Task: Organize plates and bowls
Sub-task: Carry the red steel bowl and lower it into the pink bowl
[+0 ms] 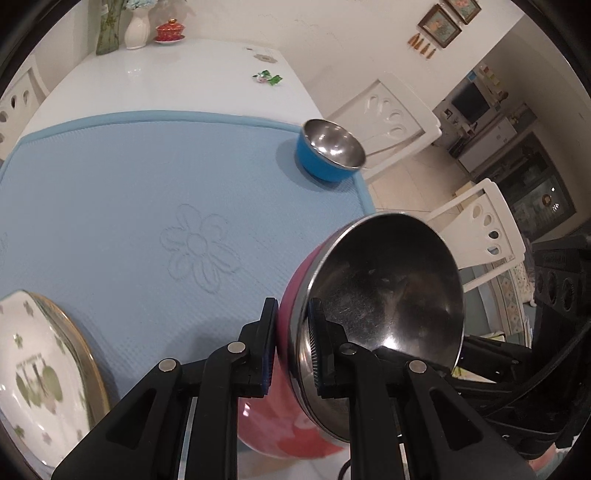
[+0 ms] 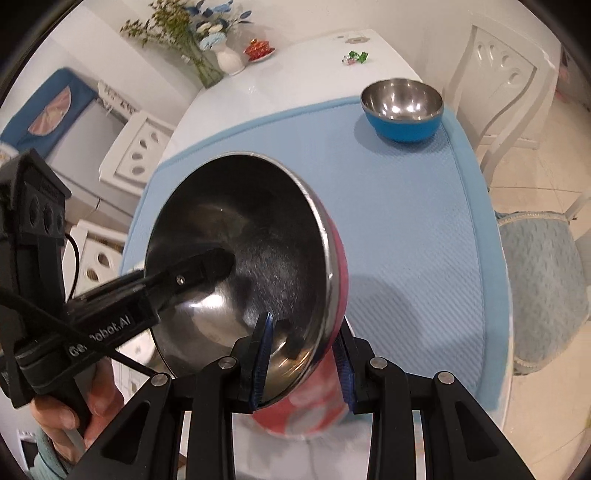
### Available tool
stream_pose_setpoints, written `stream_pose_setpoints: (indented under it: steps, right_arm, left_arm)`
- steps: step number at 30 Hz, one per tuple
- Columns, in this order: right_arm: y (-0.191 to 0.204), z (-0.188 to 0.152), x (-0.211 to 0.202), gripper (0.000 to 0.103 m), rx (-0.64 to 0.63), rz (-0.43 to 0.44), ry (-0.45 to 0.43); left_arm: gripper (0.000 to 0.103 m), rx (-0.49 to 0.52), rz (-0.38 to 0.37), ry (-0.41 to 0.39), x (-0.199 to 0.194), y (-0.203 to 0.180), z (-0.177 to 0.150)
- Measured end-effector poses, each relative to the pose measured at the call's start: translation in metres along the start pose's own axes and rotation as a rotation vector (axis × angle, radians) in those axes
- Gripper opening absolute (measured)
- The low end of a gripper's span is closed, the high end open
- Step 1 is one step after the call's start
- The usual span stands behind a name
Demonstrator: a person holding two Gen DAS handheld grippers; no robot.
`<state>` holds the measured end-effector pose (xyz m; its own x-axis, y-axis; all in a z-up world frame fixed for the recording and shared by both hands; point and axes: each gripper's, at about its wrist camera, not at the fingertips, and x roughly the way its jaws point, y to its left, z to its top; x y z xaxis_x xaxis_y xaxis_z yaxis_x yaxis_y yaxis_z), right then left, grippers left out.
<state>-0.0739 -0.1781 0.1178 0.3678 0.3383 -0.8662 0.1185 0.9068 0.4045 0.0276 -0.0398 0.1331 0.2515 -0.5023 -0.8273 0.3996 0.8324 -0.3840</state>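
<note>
A pink bowl with a steel inside is held tilted above the blue mat. My left gripper is shut on its rim, one finger inside and one outside. My right gripper is shut on the same pink bowl at another part of the rim. The left gripper's finger shows inside the bowl in the right wrist view. A blue bowl with a steel inside stands upright at the mat's far right corner; it also shows in the right wrist view. A white floral plate lies at the lower left.
The white table carries vases, a red lidded cup and a small green trinket at the far end. White chairs stand along the right side, and another chair on the left.
</note>
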Motion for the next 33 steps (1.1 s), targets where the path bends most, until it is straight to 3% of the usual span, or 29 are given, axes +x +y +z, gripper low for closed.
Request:
stream_pose_setpoints:
  steps: [4,8,18,27,33]
  right_arm:
    - [-0.010,-0.012,0.003,0.031,0.022,0.016,0.040]
    - [-0.014,-0.025,0.019,0.031,0.049,0.041,0.108]
    - [-0.003,-0.033,0.032,0.032,-0.013,-0.043,0.126]
    - [-0.006,-0.030,0.041,0.031,-0.028,-0.059,0.167]
    - [-0.006,-0.027,0.044,0.031,-0.037,-0.044,0.189]
  left_arm:
    - [0.013,0.022,0.010,-0.005,-0.003,-0.012,-0.015]
    - [0.013,0.043,0.067,0.009,-0.001,-0.016,-0.035]
    - [0.013,-0.094,0.064,0.065,0.020,0.009,-0.071]
    - [0.013,-0.167,0.025,0.125,0.031,0.024,-0.079]
    - [0.017,-0.148,0.040,0.133,0.026,0.028,-0.076]
